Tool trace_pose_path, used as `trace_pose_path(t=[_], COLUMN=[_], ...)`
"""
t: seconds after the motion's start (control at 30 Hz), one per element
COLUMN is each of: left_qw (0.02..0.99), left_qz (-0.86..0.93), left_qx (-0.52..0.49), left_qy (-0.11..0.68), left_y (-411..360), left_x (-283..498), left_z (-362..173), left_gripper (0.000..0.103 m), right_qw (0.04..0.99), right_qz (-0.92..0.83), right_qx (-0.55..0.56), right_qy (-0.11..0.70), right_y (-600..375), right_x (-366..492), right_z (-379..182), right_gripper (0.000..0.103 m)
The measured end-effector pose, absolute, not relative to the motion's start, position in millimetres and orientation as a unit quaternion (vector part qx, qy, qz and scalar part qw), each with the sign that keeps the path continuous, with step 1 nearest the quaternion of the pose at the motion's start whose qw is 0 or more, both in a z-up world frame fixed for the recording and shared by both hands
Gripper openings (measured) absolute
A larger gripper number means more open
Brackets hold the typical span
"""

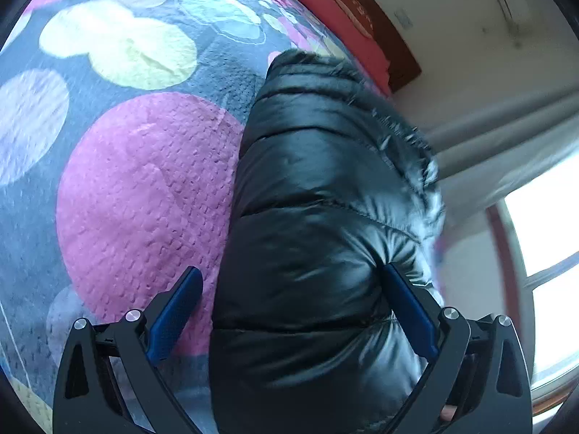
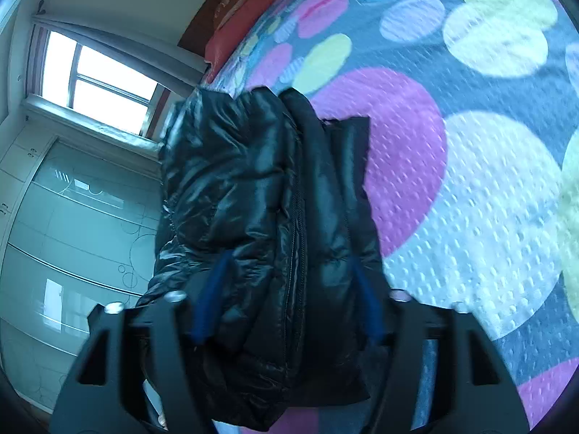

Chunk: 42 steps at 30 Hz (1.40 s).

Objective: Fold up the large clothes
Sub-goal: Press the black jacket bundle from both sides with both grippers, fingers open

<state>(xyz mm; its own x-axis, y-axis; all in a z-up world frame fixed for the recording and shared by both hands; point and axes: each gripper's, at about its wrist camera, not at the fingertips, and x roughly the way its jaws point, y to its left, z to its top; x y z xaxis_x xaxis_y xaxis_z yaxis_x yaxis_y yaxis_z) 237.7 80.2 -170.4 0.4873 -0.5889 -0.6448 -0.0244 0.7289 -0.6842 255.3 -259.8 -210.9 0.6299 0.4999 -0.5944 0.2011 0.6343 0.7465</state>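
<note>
Black puffer jacket (image 1: 318, 217) bunched at the edge of the bed's dotted blanket (image 1: 144, 188). Left tool (image 1: 293, 311) spread wide, jacket filling only part of the gap. Right tool (image 2: 289, 296) wide too, both fingers pressed against the jacket's bulk.

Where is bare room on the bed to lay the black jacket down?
The bedspread lies bare left of the jacket in the left view, and right of it in the right view, up toward the red pillow. It is crowded only at the jacket, between both hand-held grippers.
</note>
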Motion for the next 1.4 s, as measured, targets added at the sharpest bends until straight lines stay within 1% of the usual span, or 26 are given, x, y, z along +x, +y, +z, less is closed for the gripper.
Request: trace_pose_path(t=[0.07, 0.2, 0.23, 0.3, 0.33, 0.43, 0.5, 0.6, 0.67, 0.77, 0.8, 0.83, 0.87, 1.03, 1.1, 1.4], left_qw=[0.809, 0.812, 0.811, 0.809, 0.808, 0.816, 0.824, 0.820, 0.817, 0.814, 0.815, 0.817, 0.819, 0.826, 0.834, 0.841], left_qz=[-0.171, -0.173, -0.176, -0.178, -0.179, -0.178, -0.171, -0.165, -0.167, -0.171, -0.167, -0.160, -0.152, -0.131, -0.125, -0.122], left_qx=[-0.303, -0.295, -0.298, -0.305, -0.306, -0.316, -0.323, -0.334, -0.339, -0.317, -0.306, -0.298, -0.291, -0.266, -0.250, -0.241], left_qy=[0.474, 0.472, 0.471, 0.471, 0.470, 0.451, 0.434, 0.434, 0.436, 0.455, 0.462, 0.466, 0.470, 0.480, 0.475, 0.469], left_y=[72.3, 69.7, 71.5, 78.6, 83.5, 100.8, 113.3, 118.8, 114.5, 94.9, 88.1, 85.0, 81.4, 70.7, 67.0, 64.0], left_x=[238.0, 241.9, 241.7, 238.1, 235.8, 230.4, 233.0, 256.7, 275.6, 300.4, 305.1, 304.9, 306.9, 308.1, 306.5, 309.1], left_z=[-171.7, -171.9, -170.4, -166.3, -162.7, -149.5, -141.6, -140.1, -139.8, -144.7, -146.9, -148.7, -150.4, -159.5, -161.2, -169.9], left_gripper=[0.098, 0.098, 0.098, 0.098, 0.098, 0.098, 0.098, 0.098, 0.098, 0.098, 0.098, 0.098, 0.098, 0.099, 0.099, 0.099], right_qw=[0.804, 0.804, 0.807, 0.813, 0.814, 0.833, 0.845, 0.847, 0.844, 0.831, 0.831, 0.833, 0.835, 0.816, 0.821, 0.828], right_qz=[0.093, 0.100, 0.103, 0.111, 0.111, 0.098, 0.092, 0.085, 0.085, 0.084, 0.081, 0.075, 0.068, 0.063, 0.064, 0.063], right_qx=[0.416, 0.424, 0.419, 0.410, 0.406, 0.374, 0.358, 0.369, 0.383, 0.402, 0.400, 0.393, 0.387, 0.412, 0.404, 0.397], right_qy=[0.415, 0.405, 0.403, 0.399, 0.400, 0.396, 0.386, 0.373, 0.366, 0.374, 0.379, 0.382, 0.385, 0.400, 0.399, 0.391], right_y=[-261.2, -263.2, -262.8, -264.1, -263.6, -264.7, -268.4, -277.0, -279.9, -281.3, -281.0, -282.4, -280.4, -287.0, -285.5, -282.0], right_x=[252.6, 248.1, 247.2, 243.8, 242.2, 230.9, 229.6, 245.2, 262.8, 291.4, 299.5, 304.8, 308.1, 318.2, 316.7, 316.1], right_z=[-219.1, -226.0, -224.1, -217.2, -213.2, -192.8, -181.2, -170.2, -168.7, -175.0, -177.9, -179.6, -182.3, -212.2, -217.6, -227.8], right_gripper=[0.046, 0.046, 0.048, 0.058, 0.067, 0.081, 0.083, 0.085, 0.085, 0.085, 0.084, 0.071, 0.053, 0.049, 0.049, 0.049])
